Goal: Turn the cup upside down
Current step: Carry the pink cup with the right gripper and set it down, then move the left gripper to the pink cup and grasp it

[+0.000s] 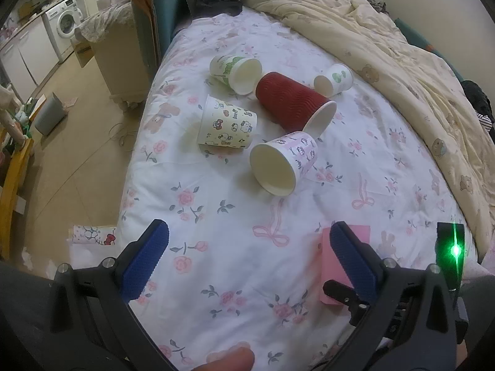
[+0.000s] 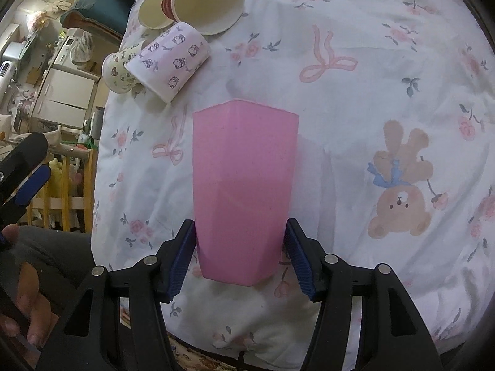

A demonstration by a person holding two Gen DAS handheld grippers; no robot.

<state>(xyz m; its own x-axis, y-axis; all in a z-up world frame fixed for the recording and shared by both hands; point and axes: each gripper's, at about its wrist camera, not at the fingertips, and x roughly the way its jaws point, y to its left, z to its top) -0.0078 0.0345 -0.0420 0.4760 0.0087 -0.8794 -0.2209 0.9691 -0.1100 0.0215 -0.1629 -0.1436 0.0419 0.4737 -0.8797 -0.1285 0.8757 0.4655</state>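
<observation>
Right gripper (image 2: pixel 239 256) clamped pink cup (image 2: pixel 244 185) above bedsheet (image 2: pixel 355 92); left gripper (image 1: pixel 247 247) gaped wide, empty.

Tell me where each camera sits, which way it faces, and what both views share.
Left wrist: rides the left gripper, open and empty, looking across the bed toward scattered paper cups; a fingertip shows at the bottom edge.
Right wrist: rides the right gripper, facing along the bed, its fingers on either side of the pink cup; the person's hand shows at lower left.
Shared: the pink cup, the red cup and the Hello Kitty cup.
</observation>
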